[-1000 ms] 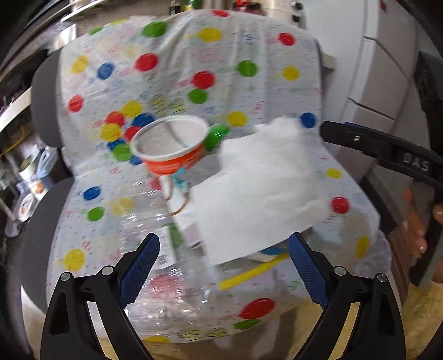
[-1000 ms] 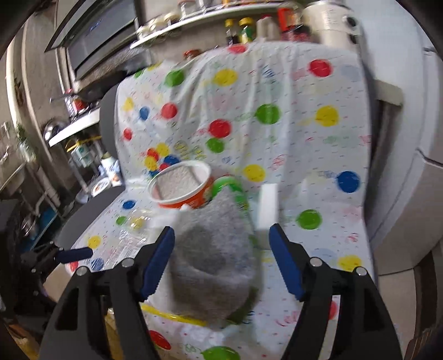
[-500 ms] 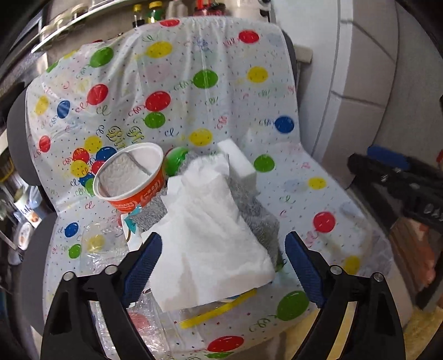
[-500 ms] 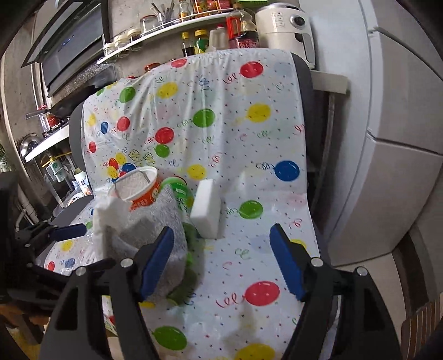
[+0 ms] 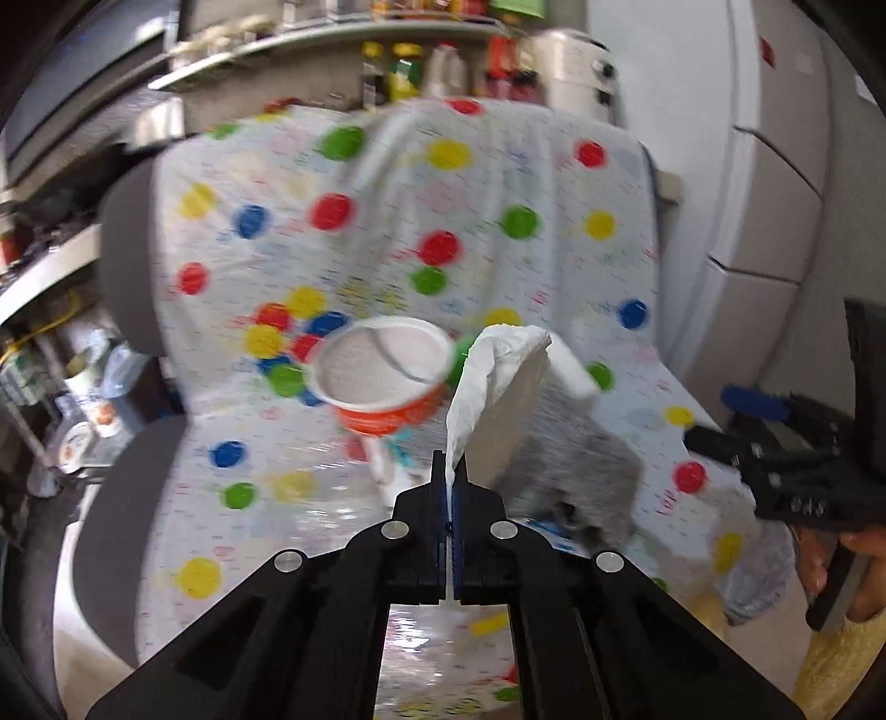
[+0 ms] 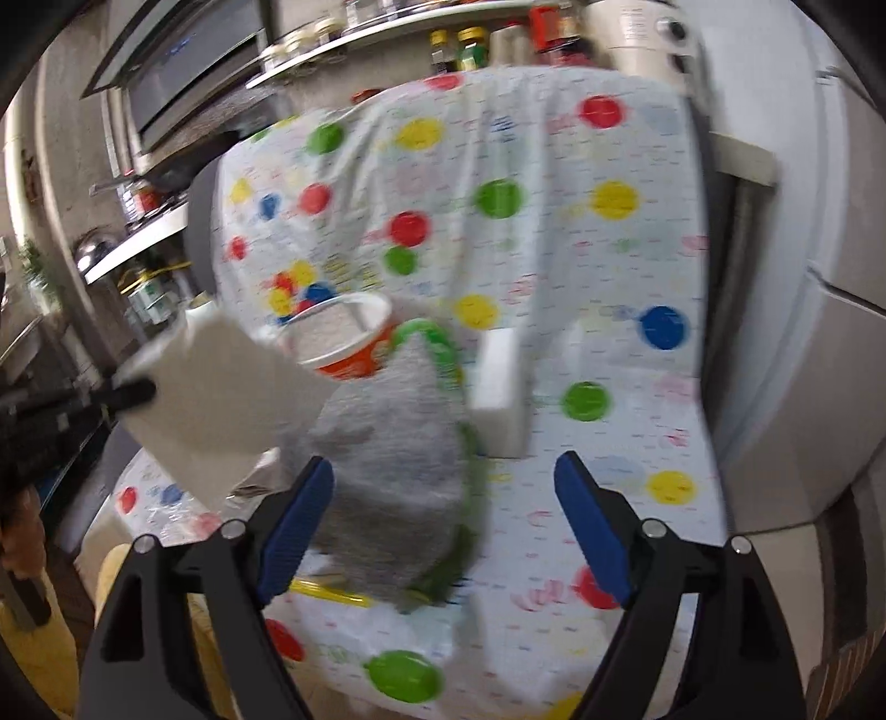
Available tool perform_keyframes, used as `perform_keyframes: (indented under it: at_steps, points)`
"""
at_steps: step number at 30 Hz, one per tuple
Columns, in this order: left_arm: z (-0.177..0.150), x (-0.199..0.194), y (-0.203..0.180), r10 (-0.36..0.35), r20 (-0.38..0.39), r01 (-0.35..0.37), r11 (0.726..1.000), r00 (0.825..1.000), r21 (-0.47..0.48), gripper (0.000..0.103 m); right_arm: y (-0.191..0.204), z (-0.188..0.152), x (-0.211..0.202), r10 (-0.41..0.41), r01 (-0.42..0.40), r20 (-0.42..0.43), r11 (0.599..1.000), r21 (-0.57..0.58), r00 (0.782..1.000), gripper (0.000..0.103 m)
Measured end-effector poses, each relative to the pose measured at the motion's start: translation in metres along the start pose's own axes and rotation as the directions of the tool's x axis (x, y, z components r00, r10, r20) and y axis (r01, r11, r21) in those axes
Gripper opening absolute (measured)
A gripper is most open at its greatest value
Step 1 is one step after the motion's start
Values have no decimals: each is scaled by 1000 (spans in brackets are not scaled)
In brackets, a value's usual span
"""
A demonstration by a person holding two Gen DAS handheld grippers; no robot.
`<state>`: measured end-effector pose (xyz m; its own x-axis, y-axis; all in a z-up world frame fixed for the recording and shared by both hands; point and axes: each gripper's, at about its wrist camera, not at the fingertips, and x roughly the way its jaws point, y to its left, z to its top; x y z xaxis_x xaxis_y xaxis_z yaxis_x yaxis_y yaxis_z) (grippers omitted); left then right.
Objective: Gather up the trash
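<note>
My left gripper [image 5: 448, 471] is shut on the lower edge of a white paper napkin [image 5: 498, 399], which stands lifted off the seat. From the right wrist view the napkin [image 6: 216, 382] hangs at the left from the left gripper [image 6: 133, 390]. An orange and white paper cup [image 5: 382, 376] lies tipped on the seat behind it. My right gripper [image 6: 443, 498] hovers over a grey cloth [image 6: 393, 443] with its jaws opening. The cloth shows between the blue pads but they do not touch it. A white foam block [image 6: 498, 387] leans just right of the cloth.
The trash lies on a chair under a white cover with coloured dots [image 5: 498, 166]. A yellow straw [image 6: 326, 592] and a crushed clear bottle [image 5: 332, 498] sit near the seat's front. A shelf of jars [image 6: 470, 44] runs behind the chair and a white cabinet [image 6: 803, 332] stands on the right.
The left jaws closed from wide open onto the napkin and lifted it off the grey cloth. The right jaws spread a little wider.
</note>
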<state>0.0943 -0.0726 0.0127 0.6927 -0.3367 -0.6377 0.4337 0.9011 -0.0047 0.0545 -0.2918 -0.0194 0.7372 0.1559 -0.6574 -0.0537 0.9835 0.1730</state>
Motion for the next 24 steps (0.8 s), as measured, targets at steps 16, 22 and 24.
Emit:
perform_keyframes:
  at_steps: [16,22,24]
  points:
    - [-27,33,49,2,-76,-10,995,997,-102,1,-2,2,116,166,-148,-220,984,95,961,81]
    - [-25,32,48,-2,-68,-5,995,998,-101,1,27,14,100,98,-109,-191,993,-45,977,17]
    - [-23,28,48,-1,-57,-5,995,998,-103,1,34,19,91,79,-91,-148,993,-79,986,13]
